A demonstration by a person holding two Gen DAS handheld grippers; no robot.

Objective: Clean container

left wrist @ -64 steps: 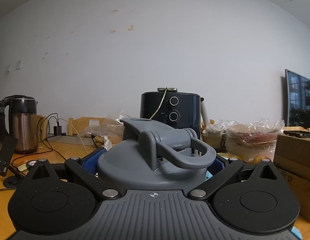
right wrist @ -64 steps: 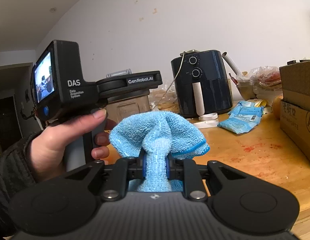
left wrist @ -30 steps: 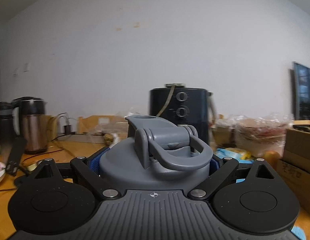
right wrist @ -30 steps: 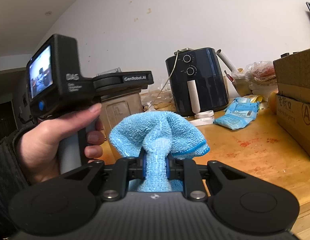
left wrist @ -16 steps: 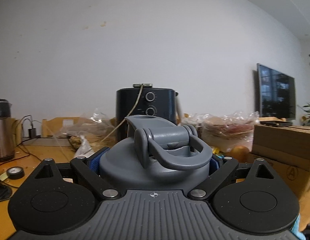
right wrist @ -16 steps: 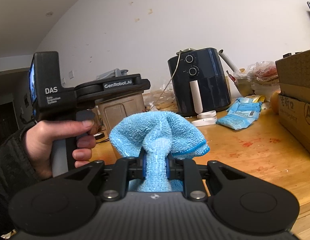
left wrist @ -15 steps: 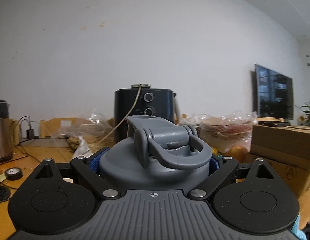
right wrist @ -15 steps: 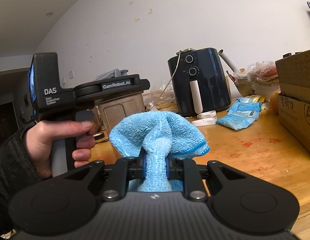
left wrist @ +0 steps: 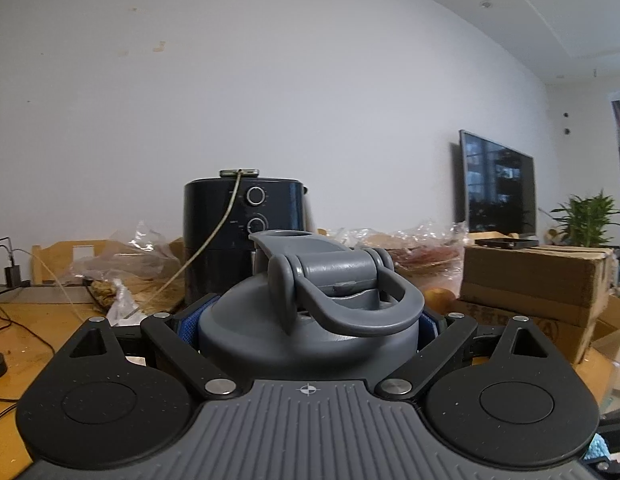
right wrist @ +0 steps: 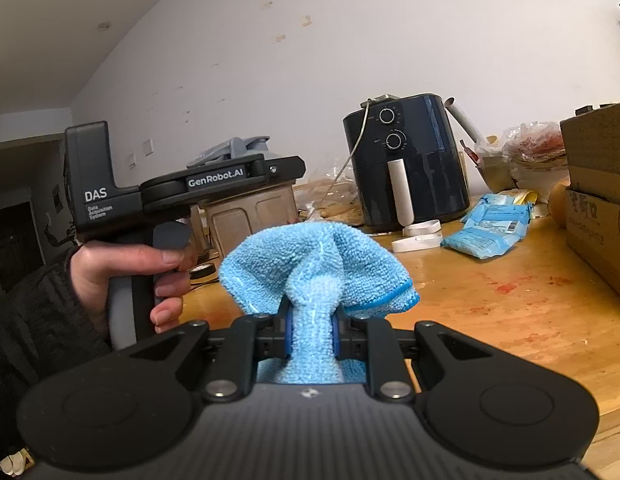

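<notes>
The left hand-held gripper [left wrist: 308,326] clamps the grey-lidded container [left wrist: 310,308] at frame centre. The right hand-held gripper [right wrist: 311,332] pinches a blue cloth [right wrist: 317,268] at centre, above the wooden counter [right wrist: 489,300].

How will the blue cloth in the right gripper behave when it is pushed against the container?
The cloth is likely floppy: it bunches and droops around the right gripper. Its looped pile probably grips rather than slides. It looks light.

Both wrist views look level across the table [right wrist: 489,300], sharing the air fryer [left wrist: 242,236].
</notes>
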